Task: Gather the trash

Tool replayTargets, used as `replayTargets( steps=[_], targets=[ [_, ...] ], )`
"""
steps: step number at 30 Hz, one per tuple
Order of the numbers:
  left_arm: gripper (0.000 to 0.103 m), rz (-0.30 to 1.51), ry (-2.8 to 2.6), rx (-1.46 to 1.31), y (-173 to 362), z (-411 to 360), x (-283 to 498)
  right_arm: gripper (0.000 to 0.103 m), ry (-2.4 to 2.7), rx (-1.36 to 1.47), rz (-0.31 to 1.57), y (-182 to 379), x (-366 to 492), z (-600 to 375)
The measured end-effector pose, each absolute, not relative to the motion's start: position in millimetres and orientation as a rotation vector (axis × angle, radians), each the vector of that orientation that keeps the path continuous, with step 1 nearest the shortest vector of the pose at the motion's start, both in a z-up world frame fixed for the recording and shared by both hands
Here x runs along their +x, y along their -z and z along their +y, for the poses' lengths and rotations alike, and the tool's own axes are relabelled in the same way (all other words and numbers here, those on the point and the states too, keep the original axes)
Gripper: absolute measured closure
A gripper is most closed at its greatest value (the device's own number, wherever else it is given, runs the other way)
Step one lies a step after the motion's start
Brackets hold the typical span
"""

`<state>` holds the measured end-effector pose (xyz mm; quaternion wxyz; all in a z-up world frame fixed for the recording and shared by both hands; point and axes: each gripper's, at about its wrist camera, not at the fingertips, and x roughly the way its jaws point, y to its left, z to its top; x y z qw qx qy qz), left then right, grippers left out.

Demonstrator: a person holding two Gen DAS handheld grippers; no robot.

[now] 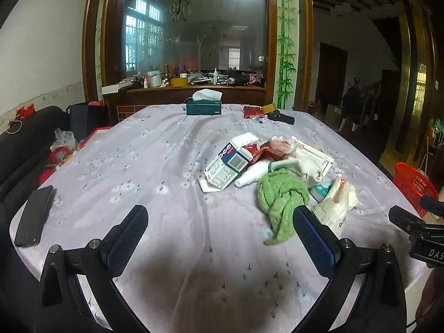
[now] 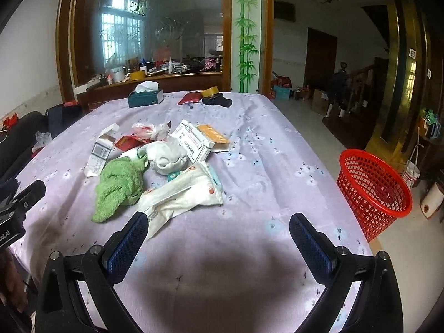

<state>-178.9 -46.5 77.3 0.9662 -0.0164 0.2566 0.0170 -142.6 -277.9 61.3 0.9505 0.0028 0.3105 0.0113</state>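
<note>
Right wrist: one red basket (image 2: pixel 374 186); one green cloth (image 2: pixel 119 186); three cartons.

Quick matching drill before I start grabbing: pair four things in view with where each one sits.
Things:
1. red basket
2. tissue box
3. phone
4. green cloth

Places:
A. far edge of the table
B. in the trash pile, nearest the left gripper
C. on the floor, off the table's right side
D. table's near-left corner

Pairs: 1-C, 2-A, 3-D, 4-B
</note>
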Motion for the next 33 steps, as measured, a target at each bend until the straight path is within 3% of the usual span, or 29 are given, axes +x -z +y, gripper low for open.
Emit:
replayTargets(
  steps=[33],
  targets=[
    [0.000, 0.566, 0.000, -0.004, -67.6, -50.5, -183.1, 0.000, -0.035, -0.027, 0.624, -61.5, -152.2, -268.0]
  ],
)
